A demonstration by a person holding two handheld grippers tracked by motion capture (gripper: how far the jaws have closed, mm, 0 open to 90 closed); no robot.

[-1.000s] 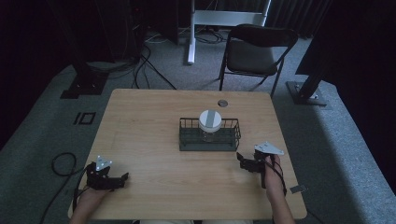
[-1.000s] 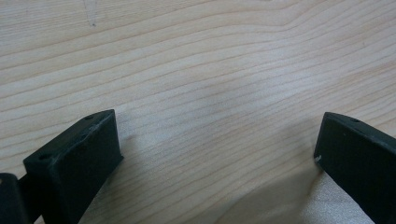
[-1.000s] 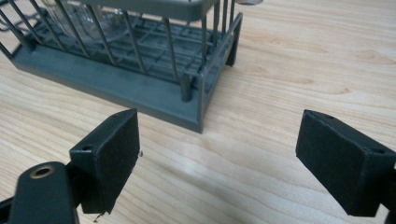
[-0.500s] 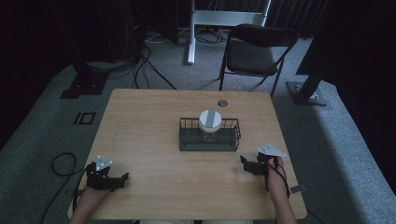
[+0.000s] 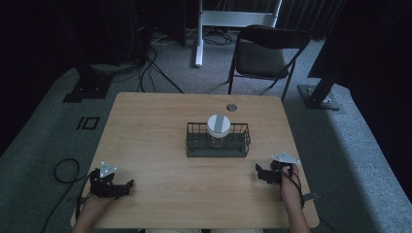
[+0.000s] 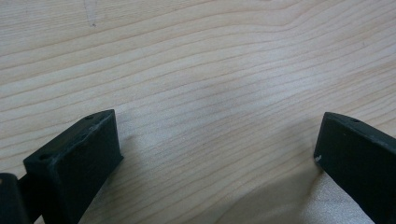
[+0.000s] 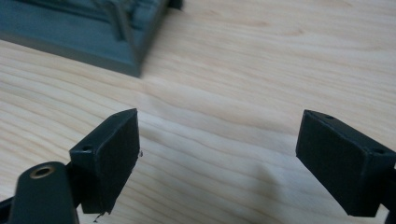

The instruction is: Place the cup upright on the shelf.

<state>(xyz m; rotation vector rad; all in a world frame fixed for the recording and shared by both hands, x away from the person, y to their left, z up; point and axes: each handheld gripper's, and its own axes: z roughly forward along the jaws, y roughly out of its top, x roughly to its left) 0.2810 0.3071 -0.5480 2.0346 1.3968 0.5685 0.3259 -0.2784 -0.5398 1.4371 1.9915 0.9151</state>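
Two tongs on the counter [image 5: 155,121], one wire basket, one jar, and one folding chair [image 5: 265,53] behind it all. The left tongs [image 5: 127,186] rest at the near left corner, blocky black jaws spread wide over bare pale wood, nothing between them. The right tongs [image 5: 259,172] sit at the near right edge, jaws just as wide and empty. The basket [image 5: 192,145] is dark, rectangular, thin wire sides on a solid base, sitting mid-counter, well apart from the left tongs, near the right. Inside it stands the jar [image 5: 218,130], round, clear-bodied, with a flat pale lid. One small round dark disc [image 5: 231,107] lies beyond the basket. The wood grain runs in long wavy lines.
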